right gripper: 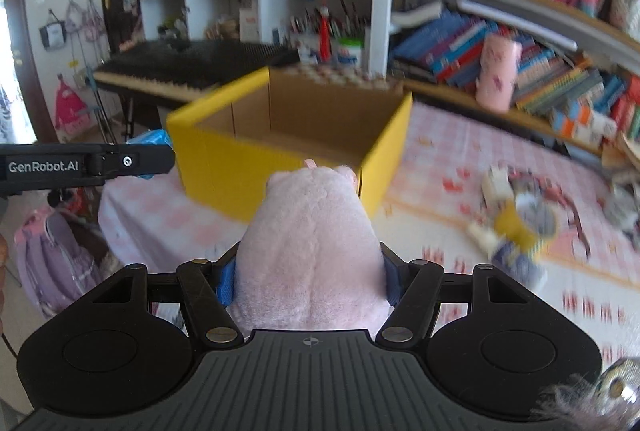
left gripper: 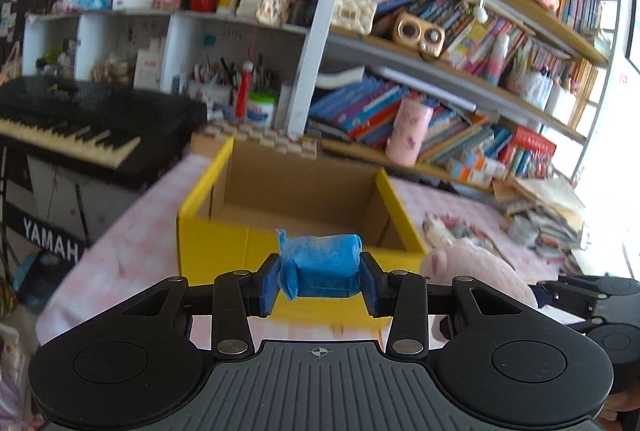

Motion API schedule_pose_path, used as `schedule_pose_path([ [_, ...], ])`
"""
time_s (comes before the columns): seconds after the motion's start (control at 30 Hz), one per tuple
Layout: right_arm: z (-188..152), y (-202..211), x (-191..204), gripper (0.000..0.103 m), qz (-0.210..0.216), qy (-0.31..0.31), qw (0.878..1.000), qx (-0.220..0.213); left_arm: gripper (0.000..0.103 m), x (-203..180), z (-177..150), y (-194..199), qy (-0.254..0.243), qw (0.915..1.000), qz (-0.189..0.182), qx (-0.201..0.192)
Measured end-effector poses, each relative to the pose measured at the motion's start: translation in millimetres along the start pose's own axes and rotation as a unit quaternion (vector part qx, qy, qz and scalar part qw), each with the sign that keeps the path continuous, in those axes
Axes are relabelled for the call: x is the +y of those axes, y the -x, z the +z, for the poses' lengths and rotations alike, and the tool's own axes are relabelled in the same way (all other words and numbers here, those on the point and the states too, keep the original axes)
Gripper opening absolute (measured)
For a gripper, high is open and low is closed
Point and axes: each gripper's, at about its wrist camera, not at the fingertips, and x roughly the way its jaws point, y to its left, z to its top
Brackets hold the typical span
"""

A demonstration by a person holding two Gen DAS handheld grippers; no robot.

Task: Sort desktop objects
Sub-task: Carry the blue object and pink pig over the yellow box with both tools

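Observation:
My left gripper (left gripper: 320,283) is shut on a blue wrapped packet (left gripper: 322,267) and holds it in the air just in front of the near wall of an open yellow cardboard box (left gripper: 224,251). My right gripper (right gripper: 310,275) is shut on a pink plush toy (right gripper: 312,251), held near the box's (right gripper: 224,167) front right corner. The plush also shows at the right in the left wrist view (left gripper: 472,271). The left gripper appears at the left in the right wrist view (right gripper: 132,161). The box inside looks empty where visible.
The box stands on a table with a pink checked cloth (right gripper: 460,167). A small doll (right gripper: 516,219) lies on the cloth to the right. A black keyboard (left gripper: 68,127) stands left of the table. Crowded bookshelves (left gripper: 460,79) rise behind. A purple backpack (right gripper: 56,271) sits on the floor.

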Motion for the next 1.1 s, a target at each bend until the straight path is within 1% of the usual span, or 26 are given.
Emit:
schedule_pose_path([
  [0.27, 61.6, -22.4, -27.5, 0.063, 0.027, 0.006, 0.998, -0.056, 0.040, -2.5, 48.0, -27.2, 0.000, 0.9992, -0.012, -0.038],
  [0.4, 93.1, -44.8, -40.8, 0.063, 0.038, 0.015, 0.996, -0.076, 0.040, -3.0, 68.9, -52.8, -0.013, 0.9987, -0.003, -0.048],
  [0.5, 112.6, -67.3, -48.2, 0.063, 0.045, 0.030, 0.995, -0.080, 0.040, -1.8, 80.3, -75.1, -0.021, 0.9986, 0.002, -0.048],
  [0.63, 126.4, -100.5, -56.8, 0.063, 0.055, 0.058, 0.995, -0.066, 0.040, 4.4, 89.9, -108.9, -0.022, 0.9992, 0.010, -0.033],
  [0.83, 131.1, -153.7, -64.2, 0.063, 0.063, 0.116, 0.991, -0.006, 0.040, 12.2, 87.9, -156.6, -0.043, 0.9986, 0.028, 0.012],
  [0.9, 130.8, -163.4, -60.3, 0.063, 0.075, 0.142, 0.987, -0.003, 0.040, 14.1, 85.6, -169.6, -0.050, 0.9979, 0.032, 0.027],
  [1.0, 132.2, -181.6, -54.2, 0.063, 0.087, 0.174, 0.981, 0.017, 0.040, 17.7, 83.7, -185.9, -0.055, 0.9968, 0.039, 0.043],
  [1.1, 130.0, -197.2, -47.2, 0.063, 0.097, 0.213, 0.971, 0.040, 0.040, 23.0, 82.7, -199.5, -0.055, 0.9958, 0.046, 0.057],
])
